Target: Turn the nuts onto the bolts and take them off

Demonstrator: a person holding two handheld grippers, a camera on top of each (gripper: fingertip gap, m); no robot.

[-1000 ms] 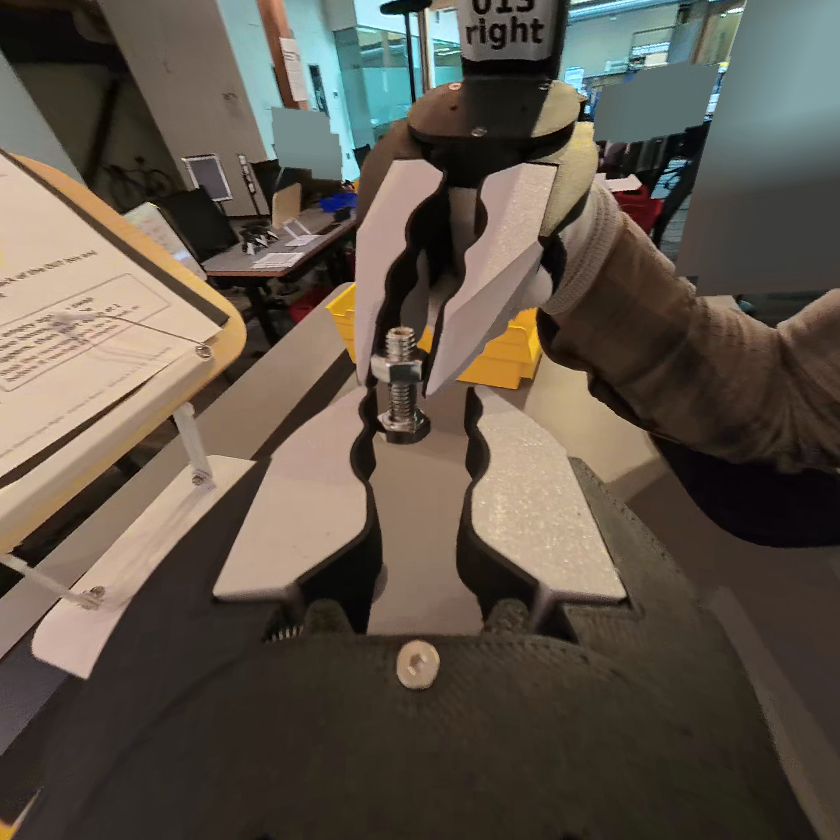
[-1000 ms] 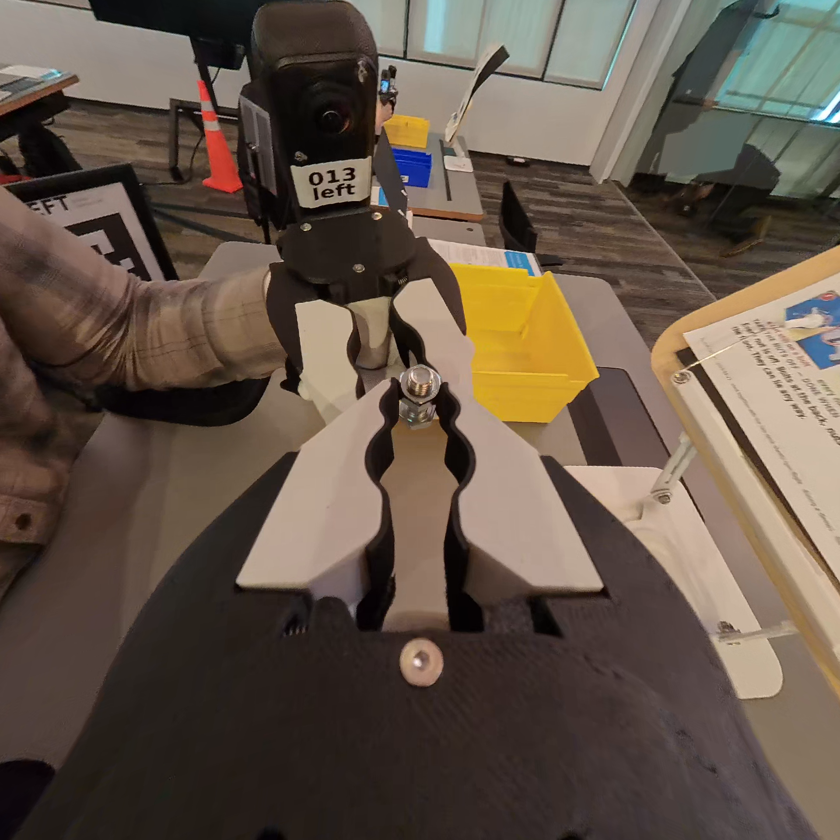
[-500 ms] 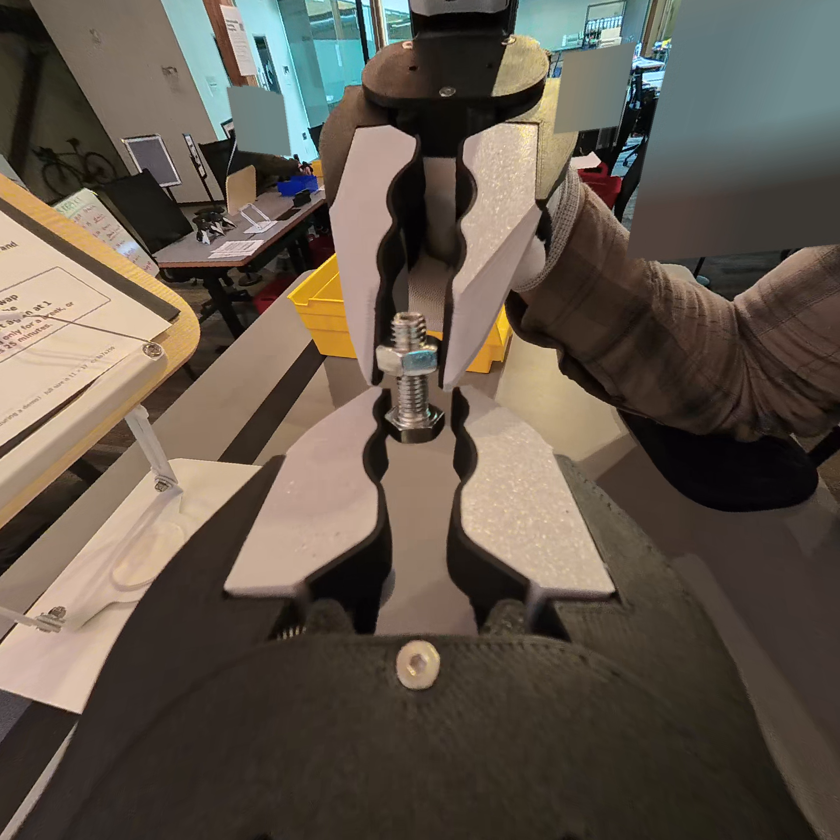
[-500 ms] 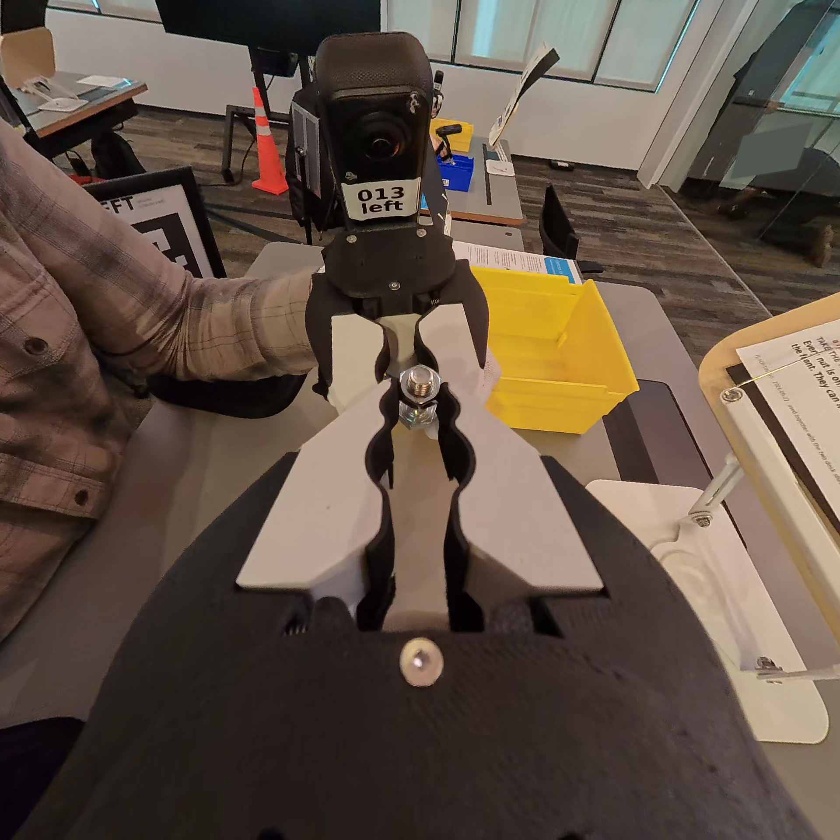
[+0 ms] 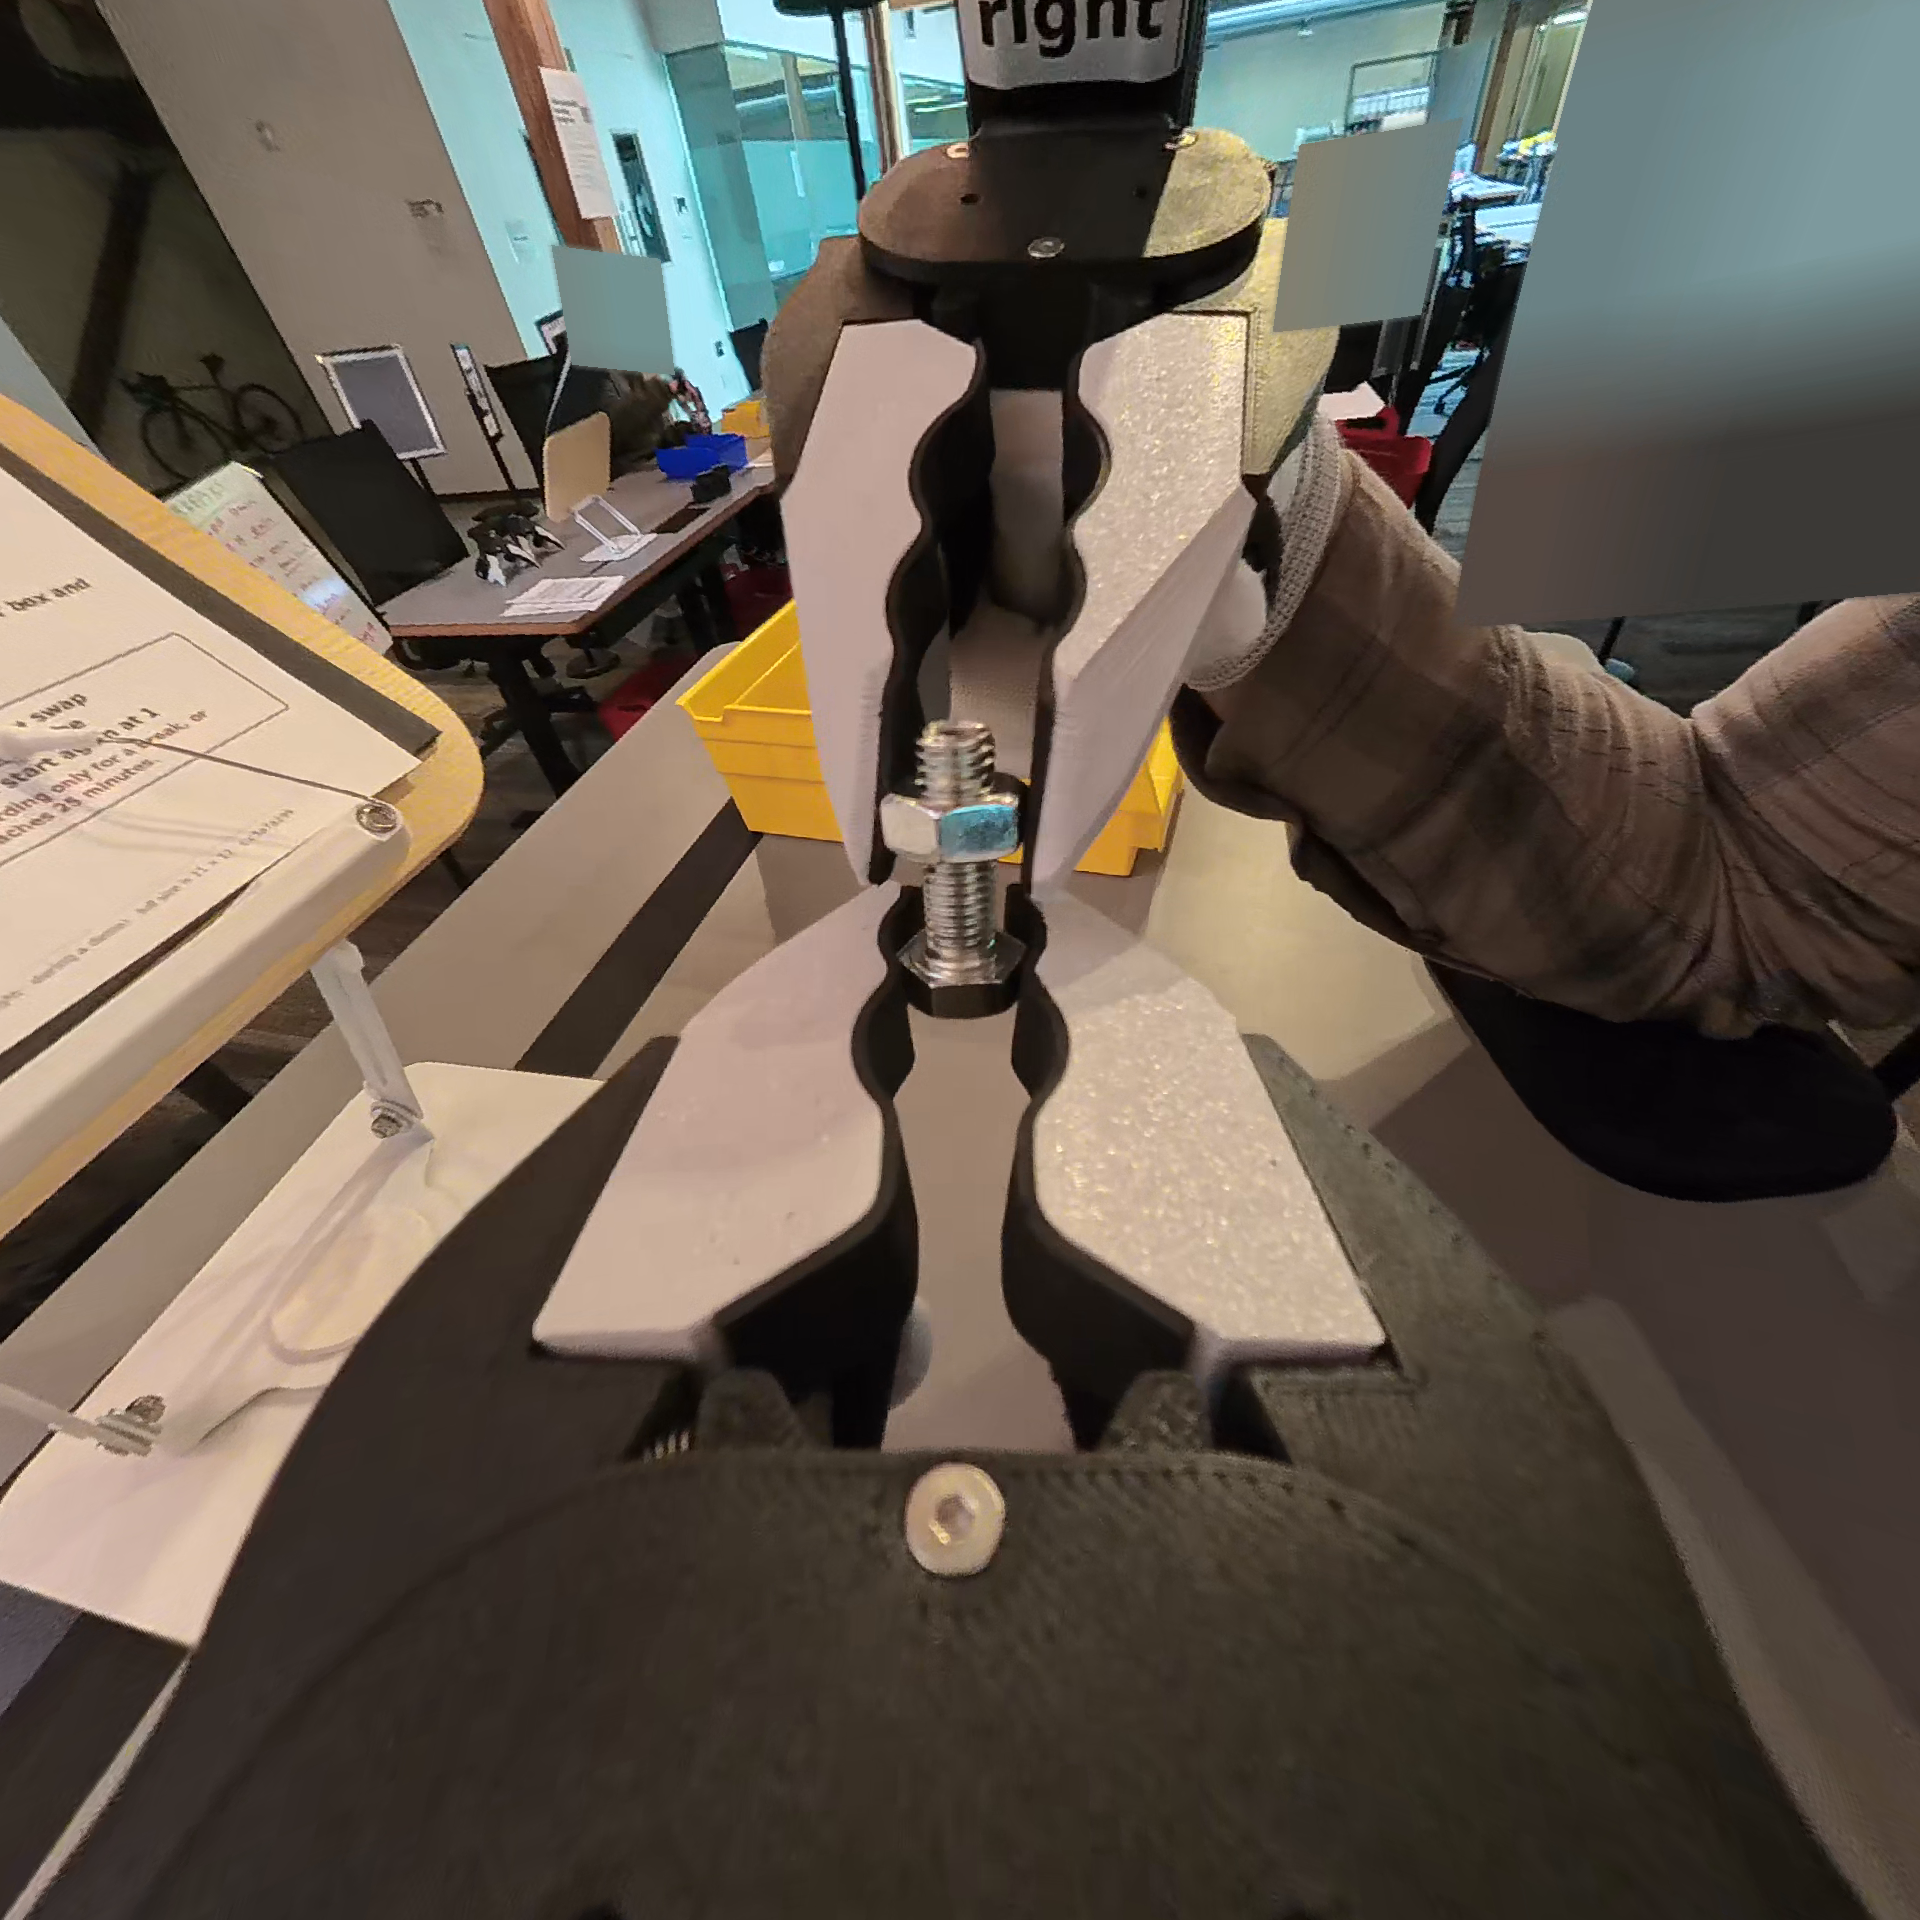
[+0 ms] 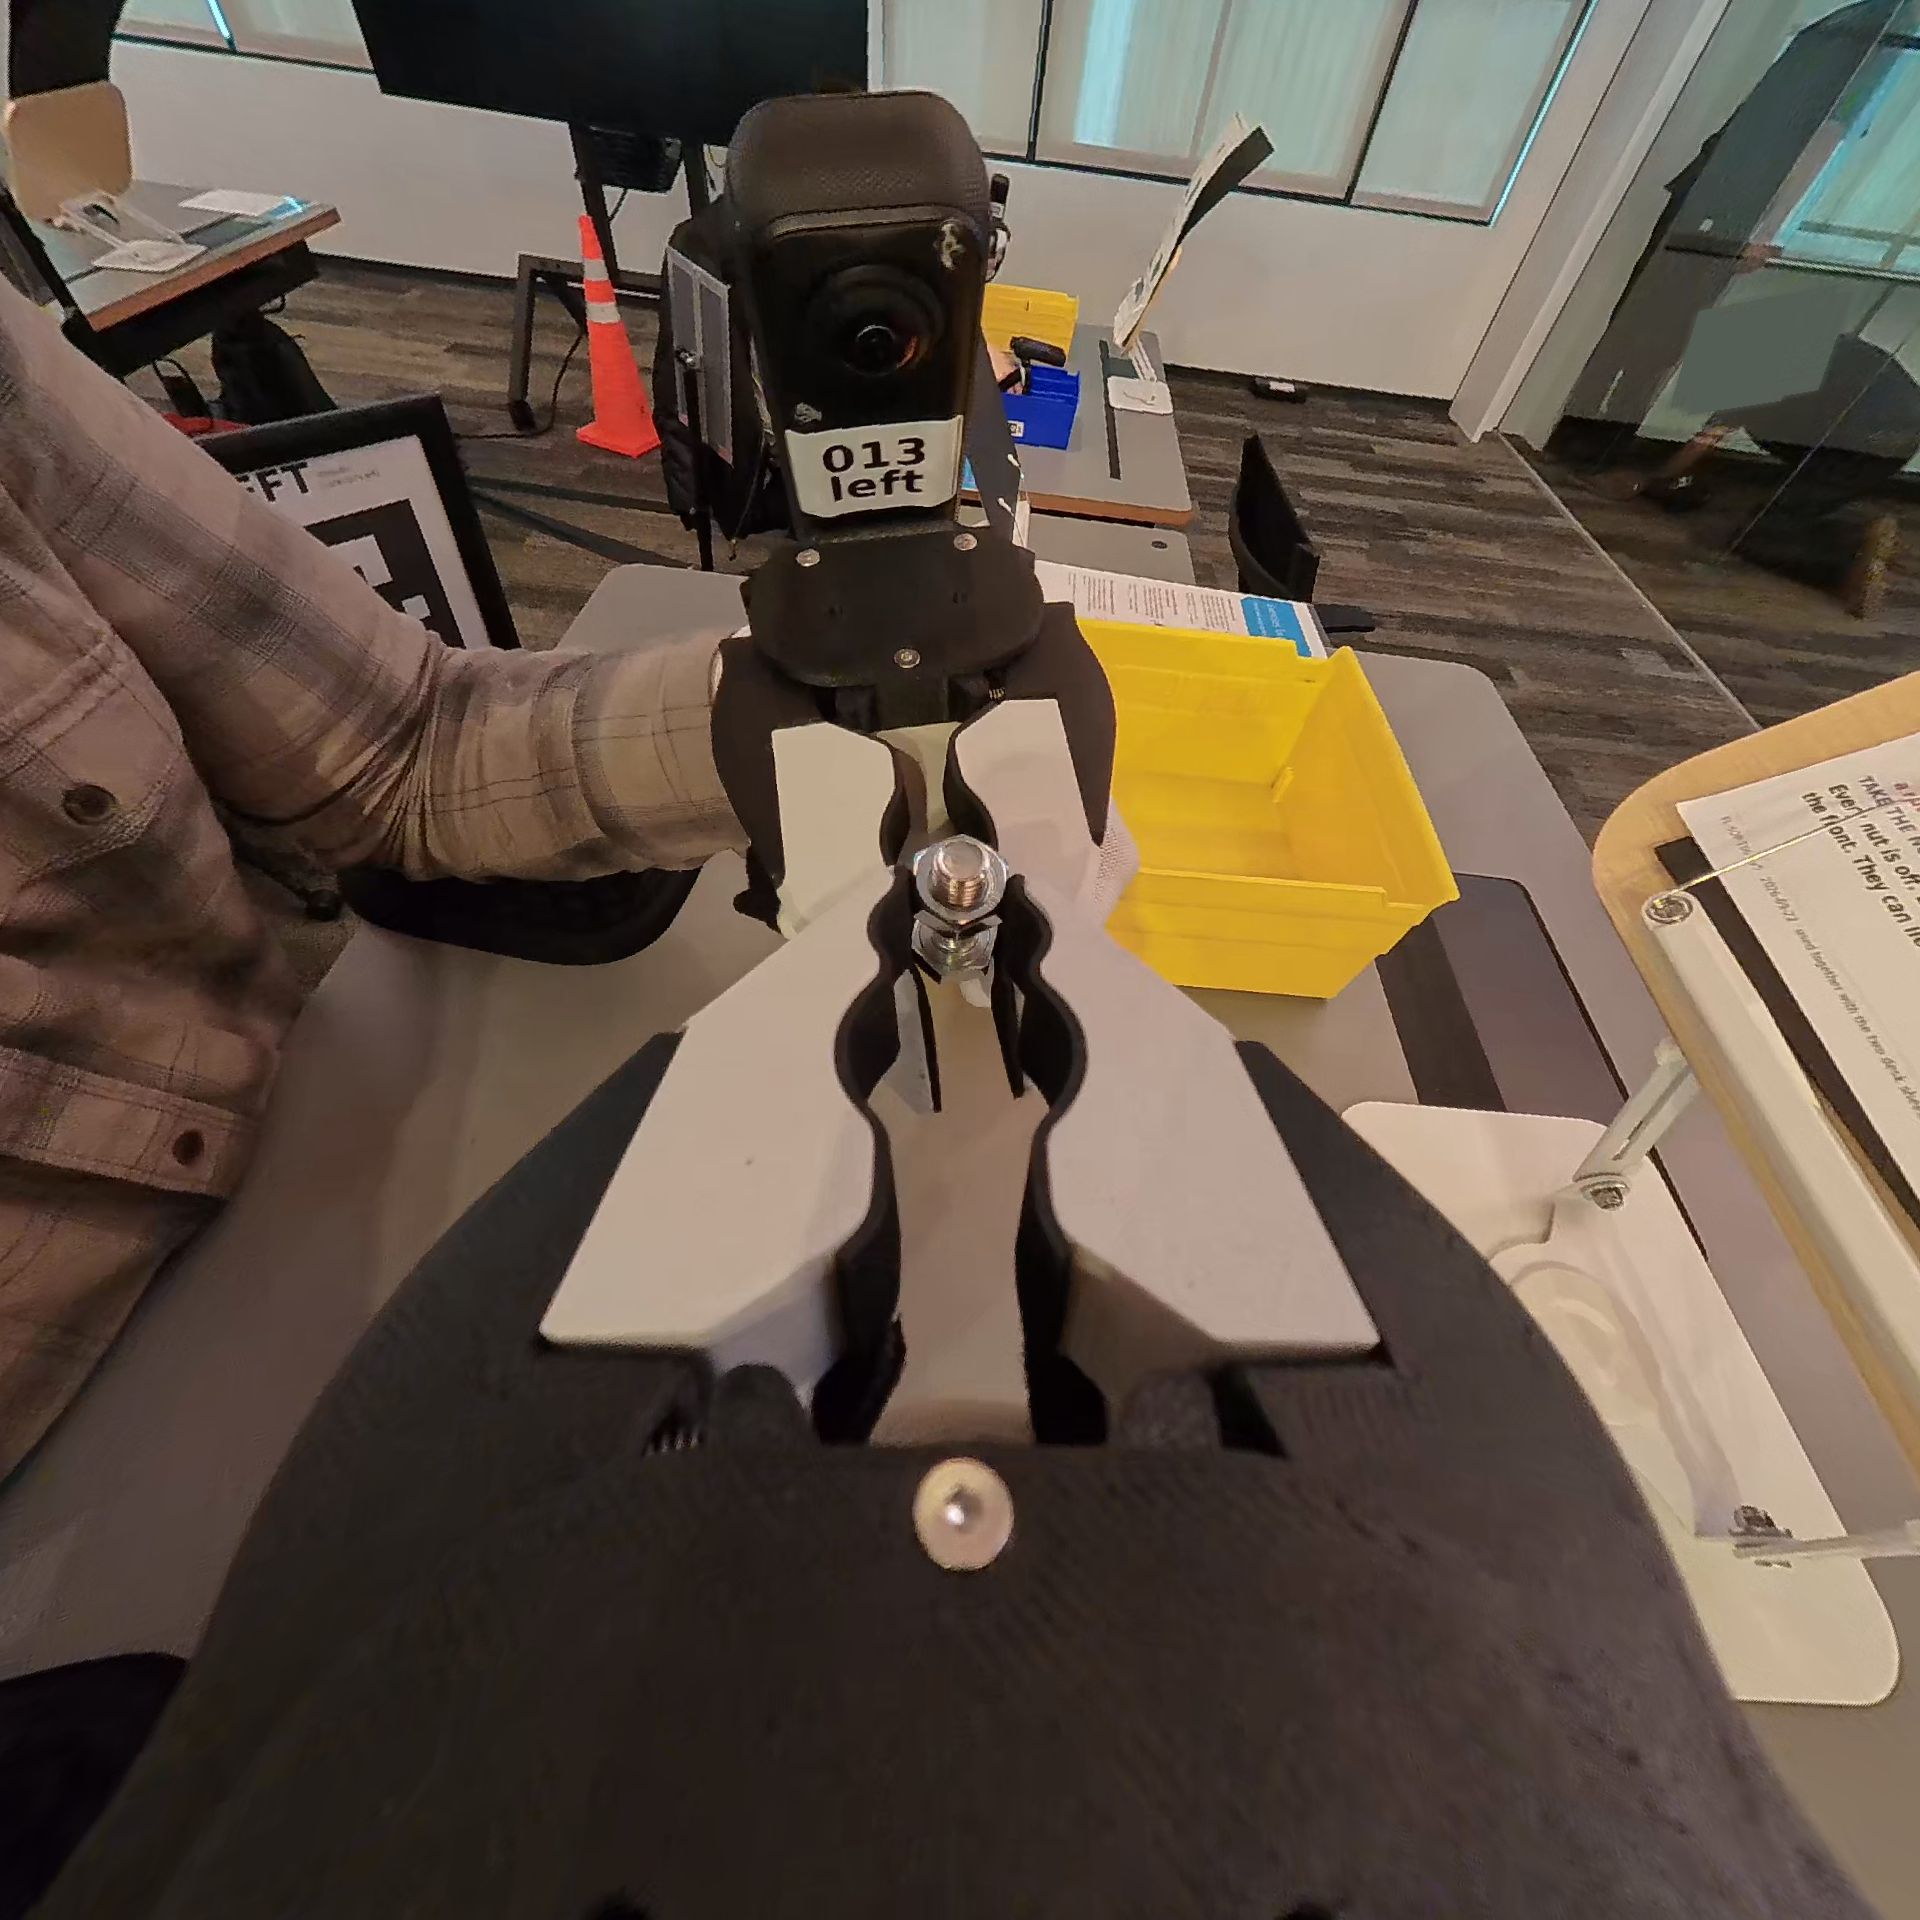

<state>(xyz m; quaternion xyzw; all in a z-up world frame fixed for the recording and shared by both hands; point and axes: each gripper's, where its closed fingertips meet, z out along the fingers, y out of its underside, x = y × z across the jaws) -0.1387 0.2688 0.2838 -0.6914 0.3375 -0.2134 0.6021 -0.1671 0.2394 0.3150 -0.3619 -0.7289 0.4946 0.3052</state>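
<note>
Left wrist view: left gripper [image 5: 958, 961] low in frame, its white fingers [image 5: 748, 1132] closed on the hex head of the bolt [image 5: 958, 904]; threaded shank stands upright above the tips.
Nut: silver nut [image 5: 951, 826] sits partway up the bolt's thread, with bare thread above and below it.
Right gripper, same view: right gripper [image 5: 951, 831] comes in from the top, fingertips pinched on two sides of the nut.
Right wrist view: right gripper [image 6: 956, 935] in the foreground, tips clamped at the nut [image 6: 956, 914]; bolt [image 6: 954, 883] seen end-on, thread tip toward the camera.
Left gripper, same view: left gripper [image 6: 951, 951] faces the camera from behind the bolt; its tips are hidden by the right fingers.
Position: bolt held in the air above the grey table [image 6: 436, 1039], between the two grippers.
Surroundings: yellow bin [image 6: 1268, 831] on the table just beyond the grippers; paper stand [image 5: 187, 790] off to one side; plaid sleeve [image 5: 1558, 831] behind the right gripper.
</note>
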